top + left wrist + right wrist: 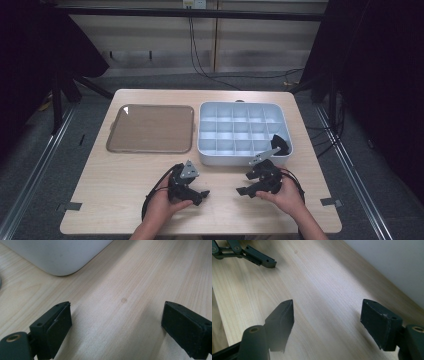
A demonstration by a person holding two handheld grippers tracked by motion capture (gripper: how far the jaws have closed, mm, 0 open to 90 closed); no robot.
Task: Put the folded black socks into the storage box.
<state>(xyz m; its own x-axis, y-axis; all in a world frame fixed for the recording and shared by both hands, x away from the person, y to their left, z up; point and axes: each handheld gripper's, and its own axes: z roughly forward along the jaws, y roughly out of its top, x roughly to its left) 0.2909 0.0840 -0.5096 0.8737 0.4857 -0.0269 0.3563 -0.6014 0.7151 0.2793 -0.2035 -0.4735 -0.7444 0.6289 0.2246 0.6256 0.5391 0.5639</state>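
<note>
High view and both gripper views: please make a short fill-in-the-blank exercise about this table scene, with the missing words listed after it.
1. The white divided box sits to the ____ of the brown tray in the high view.
2. The jaws of the left gripper stand ____, with bare wood between them.
3. Both the left gripper and the right gripper are over the wooden ____, near the person's edge.

Missing words: right; open; table

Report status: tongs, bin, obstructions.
Left tongs open, right tongs open, both empty over table. Compartment bin untouched, just ahead. Nothing between.
</note>
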